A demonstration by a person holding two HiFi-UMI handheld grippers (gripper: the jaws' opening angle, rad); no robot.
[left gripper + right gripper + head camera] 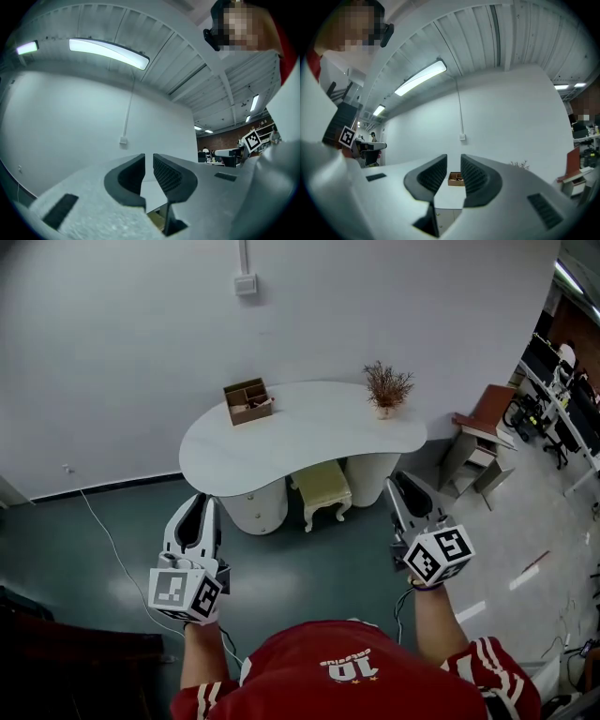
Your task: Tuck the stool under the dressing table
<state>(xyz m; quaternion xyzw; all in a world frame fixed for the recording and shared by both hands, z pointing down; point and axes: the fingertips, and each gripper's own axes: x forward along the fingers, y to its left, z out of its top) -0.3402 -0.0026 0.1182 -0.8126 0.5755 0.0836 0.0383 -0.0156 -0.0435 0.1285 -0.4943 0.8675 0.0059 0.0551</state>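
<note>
The white kidney-shaped dressing table (309,432) stands against the far wall. The cream stool (322,486) sits partly under its front edge, between the two white pedestals. Both grippers hang in the air well short of the table, pointing at it and touching nothing. My left gripper (201,500) (148,157) has its jaws a narrow slit apart with nothing between them. My right gripper (403,480) (453,159) is the same, with only a thin gap and nothing held. Between the right jaws I see the tabletop (449,197) and a wooden organiser (456,178).
On the table stand the wooden organiser (247,401) at the left and a dried plant in a pot (386,390) at the right. A red-backed chair and small desk (478,442) stand right of the table. A white cable (103,531) runs across the floor at the left.
</note>
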